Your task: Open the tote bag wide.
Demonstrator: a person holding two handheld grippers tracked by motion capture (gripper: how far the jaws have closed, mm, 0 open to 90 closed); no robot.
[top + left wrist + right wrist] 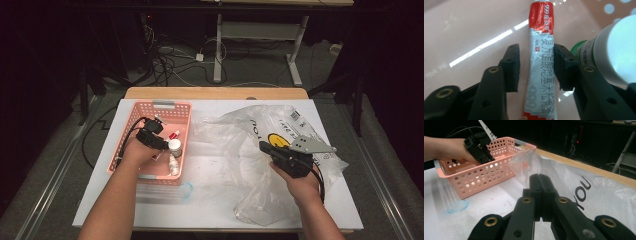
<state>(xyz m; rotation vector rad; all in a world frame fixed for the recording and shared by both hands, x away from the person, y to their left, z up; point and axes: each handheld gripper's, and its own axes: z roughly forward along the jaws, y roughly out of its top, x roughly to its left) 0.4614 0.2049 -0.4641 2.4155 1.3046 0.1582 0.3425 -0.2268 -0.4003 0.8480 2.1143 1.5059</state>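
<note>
- Down in the pink basket, the left gripper has its jaws apart, one either side of a tube lying on the basket floor.
- "999" is printed in white on the tube's red end.
- A white-capped bottle sits just beside.
- Right gripper: jaws pressed together, over a clear bag lettered "YOU".

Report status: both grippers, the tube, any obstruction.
Left gripper open, jaws either side of the tube in the pink basket. Right gripper shut over the plastic bag. White-capped bottle crowds one jaw.
</note>
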